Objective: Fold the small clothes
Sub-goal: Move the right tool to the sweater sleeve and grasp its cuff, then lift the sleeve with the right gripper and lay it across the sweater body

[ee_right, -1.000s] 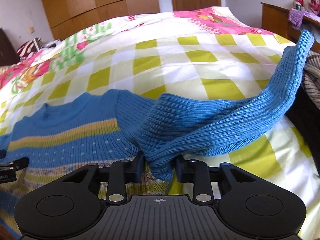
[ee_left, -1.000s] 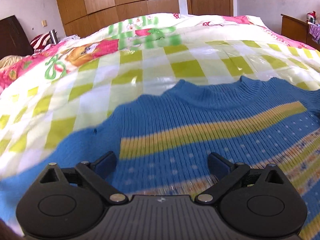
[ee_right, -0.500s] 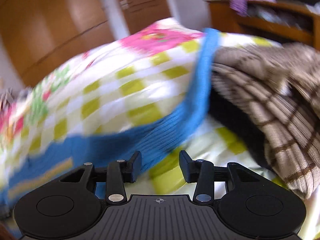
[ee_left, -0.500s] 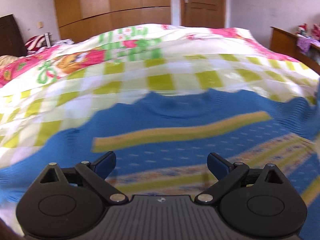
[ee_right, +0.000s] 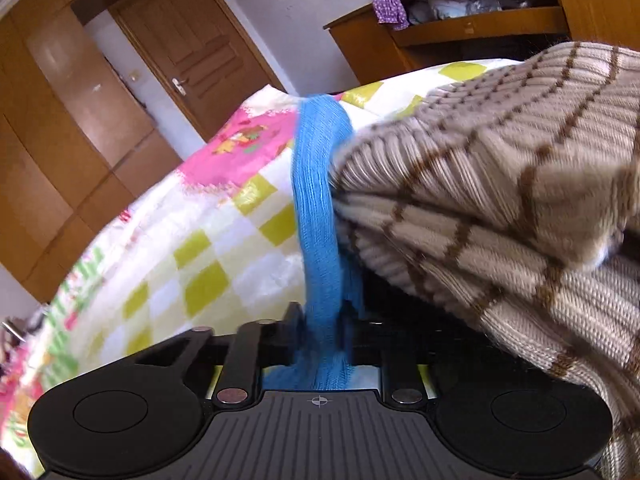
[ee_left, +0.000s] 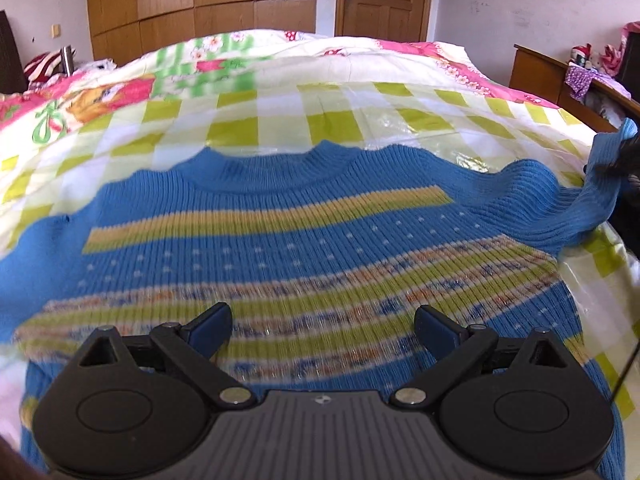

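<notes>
Right gripper [ee_right: 320,328] jaws closing, clamping blue sleeve [ee_right: 318,208]

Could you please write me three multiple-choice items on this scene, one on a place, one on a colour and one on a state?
1. Where does the blue sweater lie?
A. on the checked bedspread
B. on the floor
C. in the wardrobe

2. What colour is the broad stripe just below the sweater's collar?
A. red
B. yellow
C. black

3. How does the right gripper stand?
A. wide open and empty
B. shut on nothing
C. shut on the blue sleeve

Answers: 1 A, the bedspread shows all round the sweater; 2 B, a yellow band crosses the chest; 3 C, its jaws have just been closing and the sleeve sits pinched between them.
</notes>
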### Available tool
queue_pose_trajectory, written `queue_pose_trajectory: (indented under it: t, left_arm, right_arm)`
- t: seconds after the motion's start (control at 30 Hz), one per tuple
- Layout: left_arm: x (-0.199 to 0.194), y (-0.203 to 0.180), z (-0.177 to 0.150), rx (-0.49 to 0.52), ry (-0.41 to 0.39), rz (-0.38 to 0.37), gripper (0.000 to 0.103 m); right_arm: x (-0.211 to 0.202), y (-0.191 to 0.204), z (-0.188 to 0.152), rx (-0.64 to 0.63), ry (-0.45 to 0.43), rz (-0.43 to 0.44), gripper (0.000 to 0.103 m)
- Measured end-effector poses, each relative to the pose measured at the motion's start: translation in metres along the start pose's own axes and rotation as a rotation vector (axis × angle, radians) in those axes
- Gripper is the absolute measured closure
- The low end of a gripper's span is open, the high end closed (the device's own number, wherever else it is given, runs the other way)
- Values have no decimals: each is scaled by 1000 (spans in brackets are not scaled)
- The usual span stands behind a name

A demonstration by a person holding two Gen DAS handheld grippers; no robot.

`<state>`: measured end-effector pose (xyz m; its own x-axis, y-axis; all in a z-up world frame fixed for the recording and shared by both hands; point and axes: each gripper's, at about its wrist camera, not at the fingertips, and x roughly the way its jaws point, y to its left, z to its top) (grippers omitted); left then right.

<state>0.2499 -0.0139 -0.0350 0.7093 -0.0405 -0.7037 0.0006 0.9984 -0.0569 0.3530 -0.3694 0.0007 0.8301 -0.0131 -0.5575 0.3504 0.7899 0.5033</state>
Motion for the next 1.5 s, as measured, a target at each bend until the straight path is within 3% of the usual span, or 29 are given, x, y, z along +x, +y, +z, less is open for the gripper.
queue_pose_trajectory:
  t: [0.17, 0.33, 0.4, 0.47, 0.6, 0.73, 0.8, 0.9, 0.97, 1.03, 1.07, 1.1, 1.17, 1.23, 1.33, 1.4, 1.5]
  left_arm:
    - [-3, -9, -7, 6, -3, 17, 0]
    - [-4, -19, -8, 24, 14, 29, 0]
    - [-3, -22, -8, 25, 21, 34, 0]
    - [-3, -25, -9, 27, 26, 40, 0]
    - [-3, -27, -10, 33, 26, 45, 0]
    - [-2, -28, -11, 36, 24, 43, 0]
    - [-1, -26, -11, 31, 22, 38, 0]
    - [-1, -26, -13, 23, 18, 33, 0]
    - [-2, -25, -14, 22, 15, 30, 0]
    - [-3, -24, -14, 20, 13, 24, 0]
    - [-3, -23, -15, 19, 11, 20, 0]
    - [-4, -23, -15, 16, 9, 16, 0]
    - [-7, -20, -15, 3, 1, 7, 0]
    - [-13, -16, -15, -19, -22, -7, 0]
    - [-19, -11, -14, -36, -44, -19, 0]
    - [-18, -6, -16, -42, -41, -20, 0]
    - [-25, 6, -18, -52, -49, -28, 0]
  right_arm:
    - [-54, 17, 22, -54, -161, 116, 93]
    - [-56, 20, 30, -123, -155, 81, 93]
    - [-44, 18, 27, -125, -83, 41, 86]
    - [-42, 8, 18, -129, -44, 37, 86]
    - [-54, -3, 10, -145, -34, 50, 72]
    - [-49, -9, 15, -113, -20, 61, 65]
    - [-48, -8, 19, -97, -36, 82, 53]
    - [-35, 3, 28, -128, -48, 38, 41]
    - [-25, 7, 31, -111, -44, 24, 40]
    - [-15, 6, 32, -89, -38, 3, 42]
    - [-12, 5, 32, -83, -35, -3, 48]
    - [-13, 4, 32, -73, -34, -10, 70]
    - [-15, -1, 35, -28, -1, 45, 92]
    - [-28, -2, 40, 23, -13, 97, 92]
    - [-64, 12, 51, 20, -135, 158, 92]
    - [-82, 31, 55, -32, -205, 184, 92]
    - [-94, 82, 37, -204, -211, 240, 92]
